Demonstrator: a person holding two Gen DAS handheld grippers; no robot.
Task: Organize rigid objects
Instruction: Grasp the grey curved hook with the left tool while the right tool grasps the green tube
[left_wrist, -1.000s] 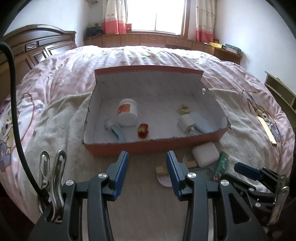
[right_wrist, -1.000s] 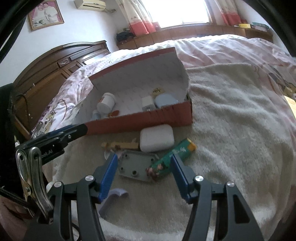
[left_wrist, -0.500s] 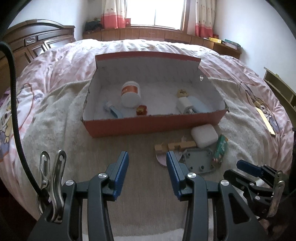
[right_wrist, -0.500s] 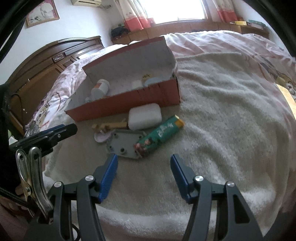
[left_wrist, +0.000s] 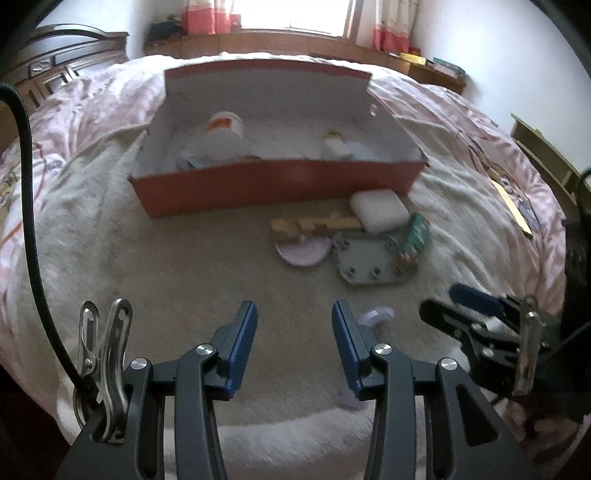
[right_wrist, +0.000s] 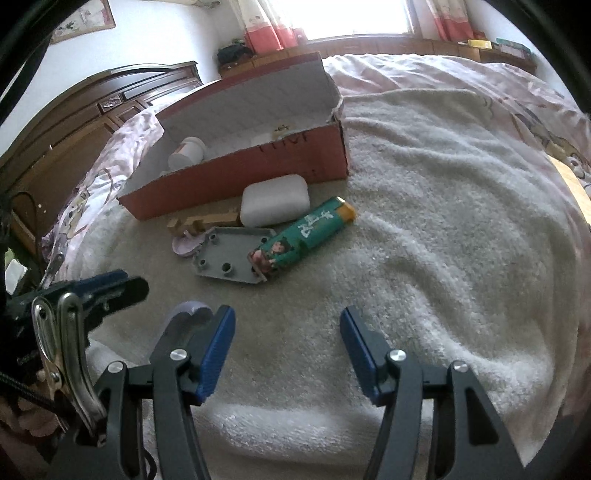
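Five loose things lie clustered on a nubbly cream towel (right_wrist: 424, 206) spread over the bed, just in front of a red cardboard box (right_wrist: 258, 173) with white inner walls. A smooth white rounded-rectangle case (right_wrist: 275, 199) sits nearest the box wall; beside it lies a pale wooden notched piece (right_wrist: 207, 221), a round pinkish disc (right_wrist: 184, 245), and a flat grey plastic plate (right_wrist: 229, 254) with raised screw bosses. A green carton (right_wrist: 306, 232) with a cartoon figure, an orange end and white characters I cannot read rests tilted across the plate's edge. Inside the box stands a white jar (left_wrist: 225, 127) with an orange label, blurred. The left claw (left_wrist: 293, 343) and the right claw (right_wrist: 286, 349) both hang over bare towel short of the cluster, ribbed blue pads spread apart, holding nothing.
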